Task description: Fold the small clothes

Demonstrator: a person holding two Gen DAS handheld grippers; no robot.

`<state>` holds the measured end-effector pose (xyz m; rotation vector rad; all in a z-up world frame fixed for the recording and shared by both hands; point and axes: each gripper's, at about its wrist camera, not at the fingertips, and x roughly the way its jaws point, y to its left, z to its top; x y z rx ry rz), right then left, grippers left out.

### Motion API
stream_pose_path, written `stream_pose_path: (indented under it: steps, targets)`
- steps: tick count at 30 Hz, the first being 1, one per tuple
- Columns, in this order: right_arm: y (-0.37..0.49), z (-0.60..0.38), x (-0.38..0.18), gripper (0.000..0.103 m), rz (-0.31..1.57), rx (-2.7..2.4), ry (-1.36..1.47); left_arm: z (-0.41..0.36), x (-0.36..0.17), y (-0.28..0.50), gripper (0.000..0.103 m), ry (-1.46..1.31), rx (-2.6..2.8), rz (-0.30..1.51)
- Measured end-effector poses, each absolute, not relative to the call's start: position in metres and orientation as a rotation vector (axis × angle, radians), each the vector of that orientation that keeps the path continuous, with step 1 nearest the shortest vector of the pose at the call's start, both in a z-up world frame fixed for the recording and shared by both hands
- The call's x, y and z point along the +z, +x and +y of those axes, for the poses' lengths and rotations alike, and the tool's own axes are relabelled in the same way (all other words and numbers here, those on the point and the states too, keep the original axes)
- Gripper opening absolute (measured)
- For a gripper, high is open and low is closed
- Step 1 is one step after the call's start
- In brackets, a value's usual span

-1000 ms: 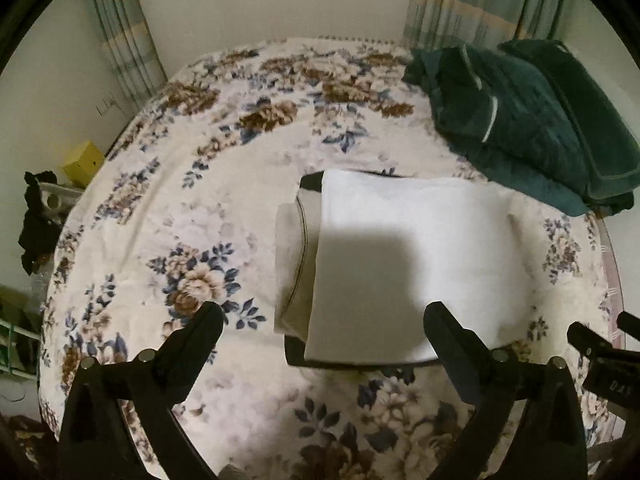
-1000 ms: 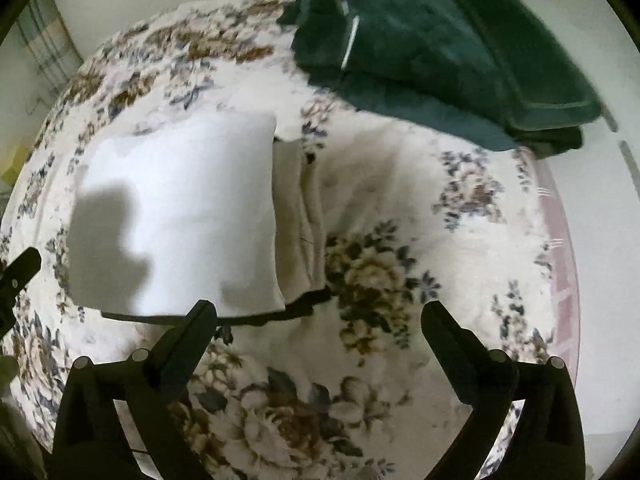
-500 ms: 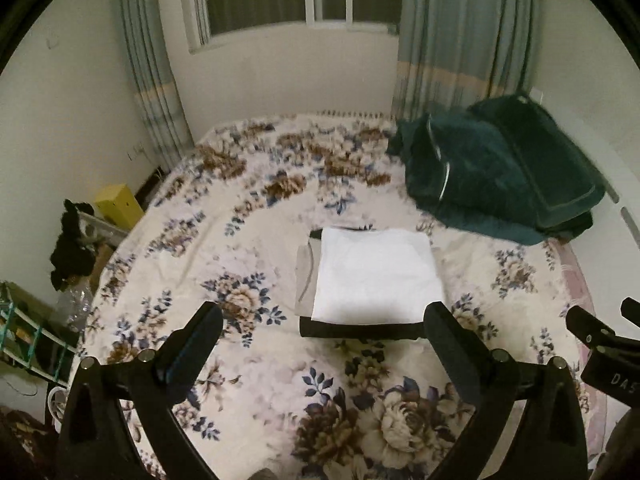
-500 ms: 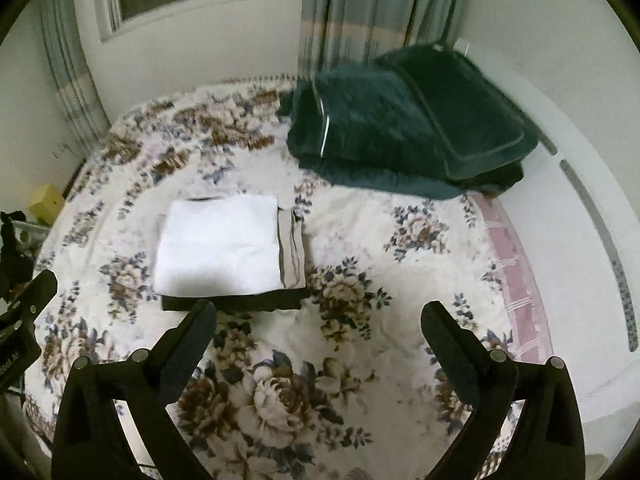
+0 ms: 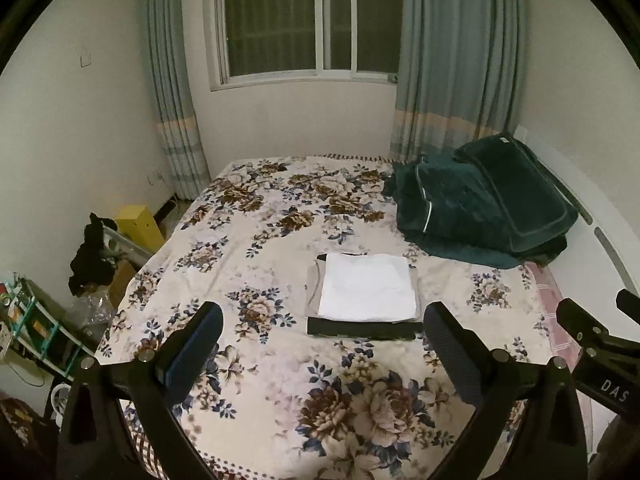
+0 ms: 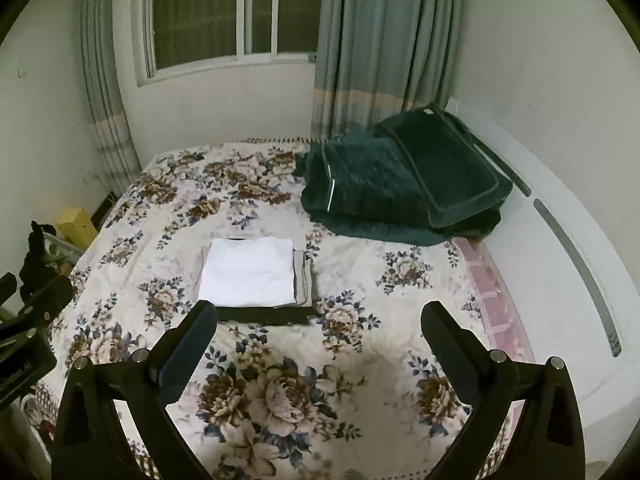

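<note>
Both hand-held grippers (image 5: 322, 330) (image 6: 318, 328) pulled back, spread empty, folded stack (image 5: 366, 287) smaller.

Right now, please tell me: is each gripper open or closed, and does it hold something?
Left gripper: open, holding nothing.
Right gripper: open, holding nothing.
</note>
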<state>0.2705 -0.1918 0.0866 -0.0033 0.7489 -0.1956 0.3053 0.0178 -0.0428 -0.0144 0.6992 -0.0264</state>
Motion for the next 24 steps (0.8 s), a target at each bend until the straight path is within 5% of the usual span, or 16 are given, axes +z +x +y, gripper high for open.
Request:
stream_pose_path:
  steps: [24]
  targets:
    - [0.228, -0.194, 0.131, 0.103, 0.670, -0.146, 0.002, 0.012, -0.020, 0.258, 0.103, -0.005, 0.014, 0.618]
